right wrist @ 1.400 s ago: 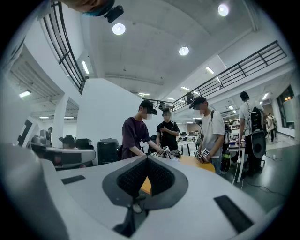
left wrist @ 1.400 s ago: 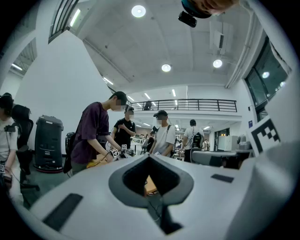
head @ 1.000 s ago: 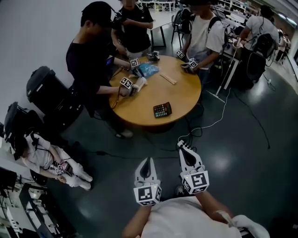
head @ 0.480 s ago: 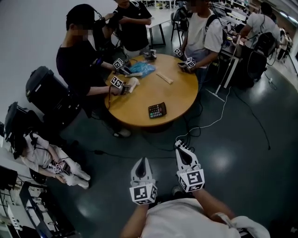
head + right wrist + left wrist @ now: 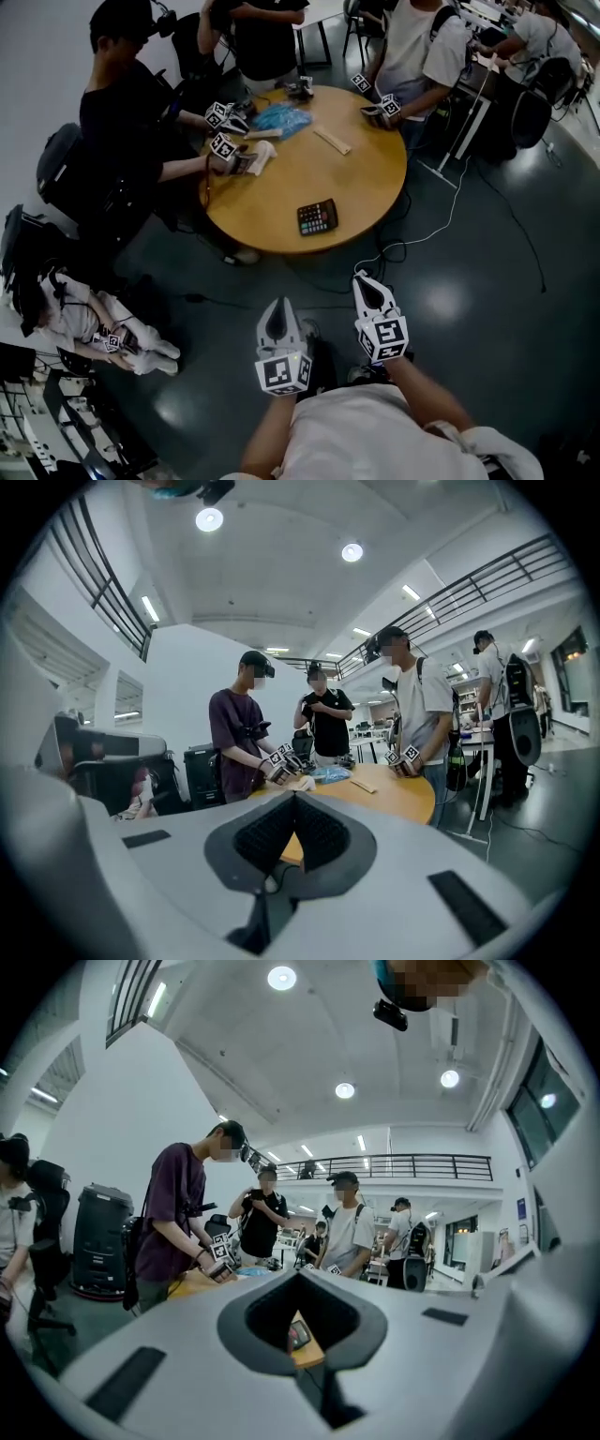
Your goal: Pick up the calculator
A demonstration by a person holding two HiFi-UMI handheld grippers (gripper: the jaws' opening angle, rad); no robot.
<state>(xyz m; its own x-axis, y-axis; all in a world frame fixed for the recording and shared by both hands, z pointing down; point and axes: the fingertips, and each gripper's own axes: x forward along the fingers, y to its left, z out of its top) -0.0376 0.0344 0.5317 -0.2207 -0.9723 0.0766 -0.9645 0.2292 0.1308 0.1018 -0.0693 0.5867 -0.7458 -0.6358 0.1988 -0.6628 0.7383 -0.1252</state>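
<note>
Head view: we look steeply down at a round wooden table (image 5: 366, 159). The calculator (image 5: 317, 217) lies flat on it close to the near rim, apart from the other items. Our left gripper (image 5: 277, 306) and right gripper (image 5: 364, 279) hang over dark floor, well short of the table, each with its jaws pressed together and empty. A white cable (image 5: 422, 248) trails across the floor toward the table and could, we judge, catch a foot on the approach.

Left gripper view: the jaws of the left gripper (image 5: 298, 1275) meet at their tips. Through the gap below them we glimpse the calculator (image 5: 298, 1334) on the table (image 5: 309, 1352). If the jaws arrive closed, they would likely shove the flat calculator along the top rather than grip it.

Right gripper view: the right gripper (image 5: 295, 795) is likewise closed on nothing, with the table (image 5: 403, 799) beyond it; the calculator is not visible here. Other people (image 5: 239, 728) work at the far side, and a pushed calculator could slide toward them.
</note>
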